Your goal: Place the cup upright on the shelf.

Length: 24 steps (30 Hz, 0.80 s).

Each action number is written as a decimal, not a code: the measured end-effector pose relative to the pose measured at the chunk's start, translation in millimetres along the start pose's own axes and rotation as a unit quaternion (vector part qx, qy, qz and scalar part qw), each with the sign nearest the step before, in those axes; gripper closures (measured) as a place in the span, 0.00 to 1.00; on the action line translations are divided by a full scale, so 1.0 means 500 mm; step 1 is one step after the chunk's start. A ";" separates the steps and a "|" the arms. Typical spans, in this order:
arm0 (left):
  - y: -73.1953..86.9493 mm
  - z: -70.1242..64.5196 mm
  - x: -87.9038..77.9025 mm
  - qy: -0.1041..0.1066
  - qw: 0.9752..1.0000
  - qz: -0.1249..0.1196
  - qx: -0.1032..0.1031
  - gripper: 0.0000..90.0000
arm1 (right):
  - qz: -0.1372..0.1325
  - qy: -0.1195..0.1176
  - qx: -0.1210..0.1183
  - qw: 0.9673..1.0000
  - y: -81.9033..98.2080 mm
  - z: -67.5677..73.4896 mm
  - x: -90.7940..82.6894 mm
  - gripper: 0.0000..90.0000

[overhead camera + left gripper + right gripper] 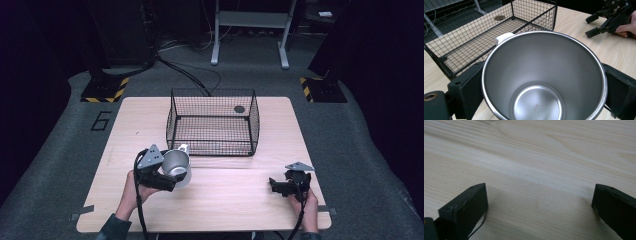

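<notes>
Left gripper (167,176) has the steel cup (544,77) clamped between its fingers (465,90), mouth toward the camera, just short of the wire basket (212,125), probably its destination. Right gripper (285,186) idles low over the worktop (536,157), fingers (465,207) spread wide with nothing between them, leaving the way clear.

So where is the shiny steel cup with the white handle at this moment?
In the high view, the steel cup is at the table's left-front, held between the jaws of the left gripper, just before the black wire basket.
</notes>
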State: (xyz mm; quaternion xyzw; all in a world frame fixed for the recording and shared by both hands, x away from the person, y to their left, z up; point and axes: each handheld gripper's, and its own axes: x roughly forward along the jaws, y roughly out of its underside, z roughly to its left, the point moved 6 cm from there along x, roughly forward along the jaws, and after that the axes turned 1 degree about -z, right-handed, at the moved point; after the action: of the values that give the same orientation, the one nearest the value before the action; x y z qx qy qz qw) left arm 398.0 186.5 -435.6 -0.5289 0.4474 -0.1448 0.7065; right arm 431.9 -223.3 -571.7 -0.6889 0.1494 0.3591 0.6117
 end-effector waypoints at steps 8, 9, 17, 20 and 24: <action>-0.026 0.006 0.007 0.006 1.000 -0.003 0.005 0.07 | 0.002 0.000 -0.001 1.000 0.000 0.000 0.000 0.00; -0.030 0.007 0.008 0.009 1.000 -0.004 0.002 0.07 | -0.001 0.000 0.000 1.000 0.000 0.000 0.000 0.00; -0.071 0.010 0.015 0.011 1.000 -0.009 0.022 0.07 | 0.000 -0.002 -0.002 1.000 0.000 0.000 0.000 0.00; -0.084 0.012 0.020 0.012 1.000 -0.014 0.019 0.07 | 0.000 -0.013 -0.015 1.000 -0.003 0.004 0.003 0.00; -0.100 0.016 0.023 0.016 0.999 -0.015 0.023 0.07 | 0.002 -0.042 -0.049 0.998 -0.007 0.001 0.008 0.00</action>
State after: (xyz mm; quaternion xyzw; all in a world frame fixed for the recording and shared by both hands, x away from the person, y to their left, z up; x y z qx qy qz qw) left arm 424.2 163.9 -397.1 -0.5165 0.4471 -0.1743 0.7092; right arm 436.9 -221.2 -571.6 -0.7020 0.1069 0.3956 0.5824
